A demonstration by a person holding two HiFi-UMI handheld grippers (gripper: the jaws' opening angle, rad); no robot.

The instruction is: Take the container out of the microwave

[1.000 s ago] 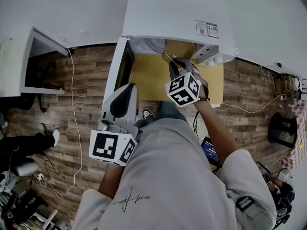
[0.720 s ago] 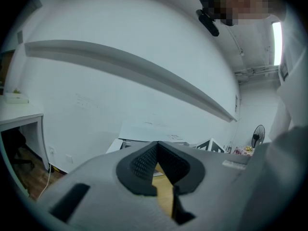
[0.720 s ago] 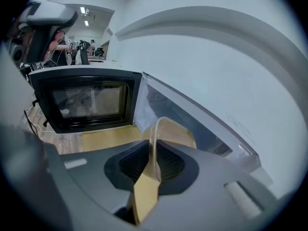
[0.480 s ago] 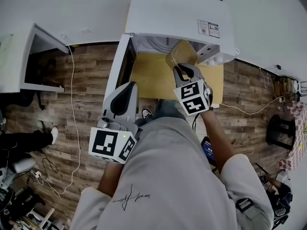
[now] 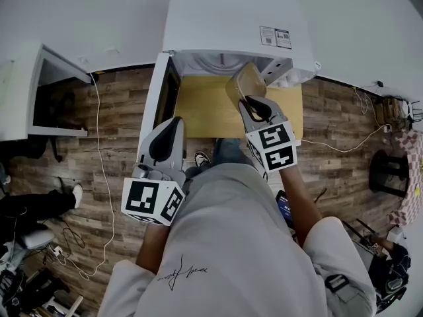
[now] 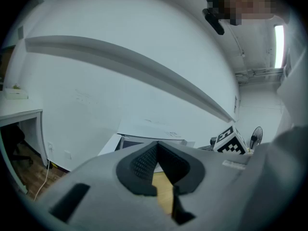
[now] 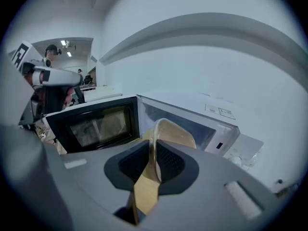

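The white microwave (image 5: 231, 18) takes up the far edge of the small wooden table (image 5: 205, 104). Its door (image 5: 153, 104) is swung wide open along the table's left edge. The cavity looks bare from here, apart from the pale turntable ring.

The container (image 5: 246, 83) is already clear of the oven. It hangs in the air just in front of the open mouth, above the far right part of the table, and is tipped up on its side. It is a shallow tub of see-through amber plastic with rounded corners, and I can see nothing inside it. I'd guess it is light and a bit flexible, with a smooth wall that could slide under a thin pinch. The rim or upper wall is the sensible place to hold it, and a level carry would matter more if it held food.

The right gripper (image 5: 254, 104) has its jaws part-closed on that wall, one pad inside and one outside, so it holds the container by the edge alone. The left gripper (image 5: 175, 124) rests low over the table's near left corner, beside the door. Its jaws are together and it holds nothing.
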